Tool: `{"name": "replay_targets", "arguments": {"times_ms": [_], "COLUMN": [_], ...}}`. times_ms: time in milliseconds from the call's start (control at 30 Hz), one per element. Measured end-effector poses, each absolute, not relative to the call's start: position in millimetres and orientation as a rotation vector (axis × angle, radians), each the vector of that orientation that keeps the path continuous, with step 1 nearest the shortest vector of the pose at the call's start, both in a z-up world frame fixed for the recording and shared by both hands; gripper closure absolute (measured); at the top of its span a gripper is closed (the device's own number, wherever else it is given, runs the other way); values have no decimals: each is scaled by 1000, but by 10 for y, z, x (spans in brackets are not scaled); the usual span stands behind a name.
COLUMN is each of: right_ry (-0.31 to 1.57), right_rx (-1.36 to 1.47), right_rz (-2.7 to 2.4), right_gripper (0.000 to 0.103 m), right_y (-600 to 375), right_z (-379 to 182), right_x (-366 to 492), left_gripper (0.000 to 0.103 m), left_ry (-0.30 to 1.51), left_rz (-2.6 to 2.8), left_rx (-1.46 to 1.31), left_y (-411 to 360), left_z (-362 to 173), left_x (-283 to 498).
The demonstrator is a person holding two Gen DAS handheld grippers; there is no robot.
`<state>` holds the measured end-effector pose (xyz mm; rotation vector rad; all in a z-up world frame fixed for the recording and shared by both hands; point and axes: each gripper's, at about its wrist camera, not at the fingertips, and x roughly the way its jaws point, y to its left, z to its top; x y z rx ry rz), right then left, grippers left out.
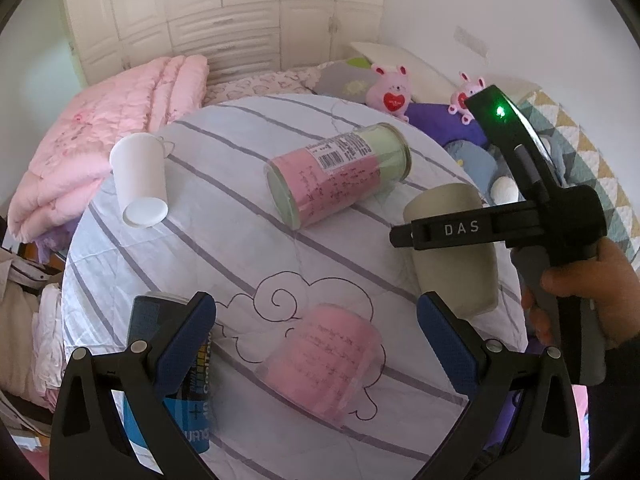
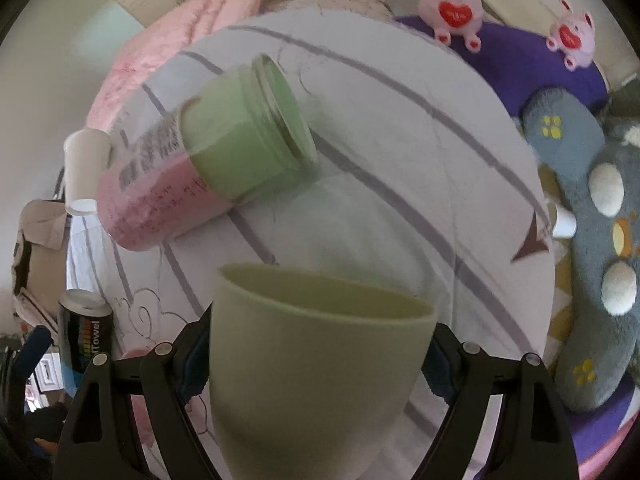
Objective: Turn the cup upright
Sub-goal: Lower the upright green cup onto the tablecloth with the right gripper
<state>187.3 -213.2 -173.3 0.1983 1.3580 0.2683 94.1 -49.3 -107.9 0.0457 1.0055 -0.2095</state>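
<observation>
Now we clamp the green cup in the right gripper, fingers closed on its sides above the bedspread so it can turn mouth-up, while the left gripper hangs wide open, empty.

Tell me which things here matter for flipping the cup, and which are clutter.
In play: green cup, clamped in the right gripper; left gripper, jaws open.
Clutter: lying jar, clear cup, paper cup, can, plush bunnies.
</observation>
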Motion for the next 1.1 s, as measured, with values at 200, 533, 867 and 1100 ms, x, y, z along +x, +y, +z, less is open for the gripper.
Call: {"name": "replay_targets", "arguments": {"times_ms": [200, 533, 867, 1100], "right_ry": [1260, 1005, 911, 892], "right_rx": [189, 94, -61, -124], "right_rz": [308, 299, 291, 298], "right_gripper": [20, 22, 23, 23], "right_y": [-2161, -2176, -2029, -1956], "right_z": [-1582, -1165, -1105, -1028], "right_x": [1746, 1563, 1375, 1228], "left_gripper": [1, 1, 1, 1], "left_ry": [1013, 1027, 1054, 1056], "left_rz": [-221, -272, -263, -265], "left_rx": [59, 60, 63, 82], "left_y": [-570, -784, -855, -912], "left_z": [-1082, -1110, -1143, -1149], "left_x": [904, 852, 839, 785]}}
